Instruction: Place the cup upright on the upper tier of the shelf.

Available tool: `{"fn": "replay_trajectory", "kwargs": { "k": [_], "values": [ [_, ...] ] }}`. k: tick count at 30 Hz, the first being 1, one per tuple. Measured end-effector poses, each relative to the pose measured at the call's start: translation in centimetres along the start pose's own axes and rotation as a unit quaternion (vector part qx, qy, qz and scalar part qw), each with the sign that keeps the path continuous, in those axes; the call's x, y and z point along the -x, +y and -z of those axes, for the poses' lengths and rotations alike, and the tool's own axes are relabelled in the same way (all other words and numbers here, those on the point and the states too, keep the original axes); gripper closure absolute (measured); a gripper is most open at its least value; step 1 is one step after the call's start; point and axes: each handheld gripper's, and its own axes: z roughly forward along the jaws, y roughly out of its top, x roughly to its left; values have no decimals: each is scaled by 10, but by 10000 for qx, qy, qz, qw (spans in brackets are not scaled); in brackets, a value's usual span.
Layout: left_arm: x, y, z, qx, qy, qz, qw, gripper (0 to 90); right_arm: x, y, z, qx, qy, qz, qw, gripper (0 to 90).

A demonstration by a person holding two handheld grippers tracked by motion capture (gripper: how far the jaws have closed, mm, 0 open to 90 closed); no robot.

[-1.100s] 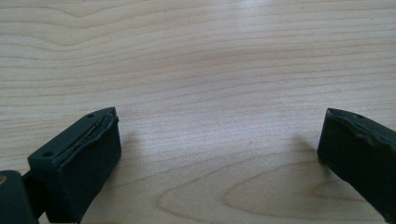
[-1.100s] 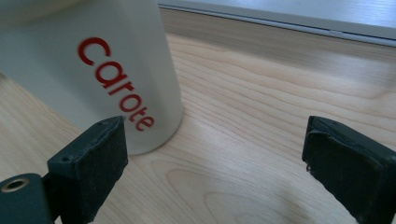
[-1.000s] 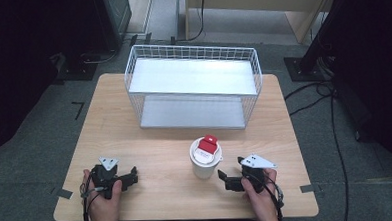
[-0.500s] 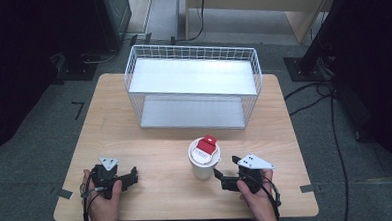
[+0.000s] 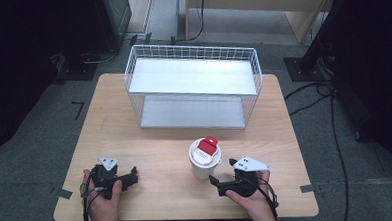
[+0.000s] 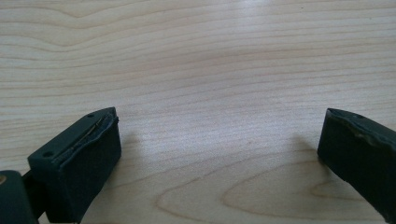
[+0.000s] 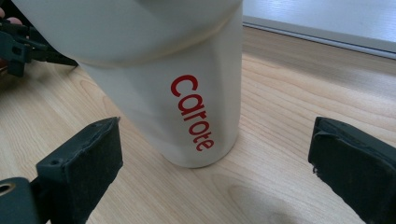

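Jaws, right: spread wide on the right gripper (image 5: 218, 183), having just been opening; the cup stands ahead of them, not yet between the pads, and nothing is gripped.
Jaws, left: spread wide on the left gripper (image 5: 129, 177) over bare wood, holding nothing.
Cup: the white cup (image 5: 204, 160) with red lettering on its side (image 7: 194, 112) stands upright on the table (image 5: 150, 142), in front of the wire basket (image 5: 193, 85) and apart from it; a red and white lid piece sits on top.
Long axis: vertical, so the side wall faces the right gripper's level approach.
Direction from jaws: in the right gripper view the cup base sits just ahead and a little left of centre, nearer the left pad than the right pad.
Nearer hand: the right one, close beside the cup; the left gripper lies well apart at the table's near left.
Judgement on next move: a short push forward with a slight shift toward the cup's side should bracket the body before closing.
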Motion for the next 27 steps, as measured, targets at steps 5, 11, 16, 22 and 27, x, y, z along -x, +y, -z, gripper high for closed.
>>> {"fn": "replay_trajectory", "kwargs": {
  "k": [5,11,16,22,27],
  "values": [
    [0,0,0,1,0,0,10000,0,-1,3,-2,98,-11,-54,9999,32],
    [0,0,0,1,0,-1,10000,0,-8,9,-10,143,41,20,9999,12],
    [0,0,0,3,-5,-3,10000,0,-12,11,-16,154,63,48,9999,9],
    [0,0,0,-3,-10,-17,10000,0,-18,17,-23,299,46,68,9995,10],
    [0,0,0,-13,-16,-34,10000,0,-23,23,-32,407,29,68,9991,10]
  ]
}}
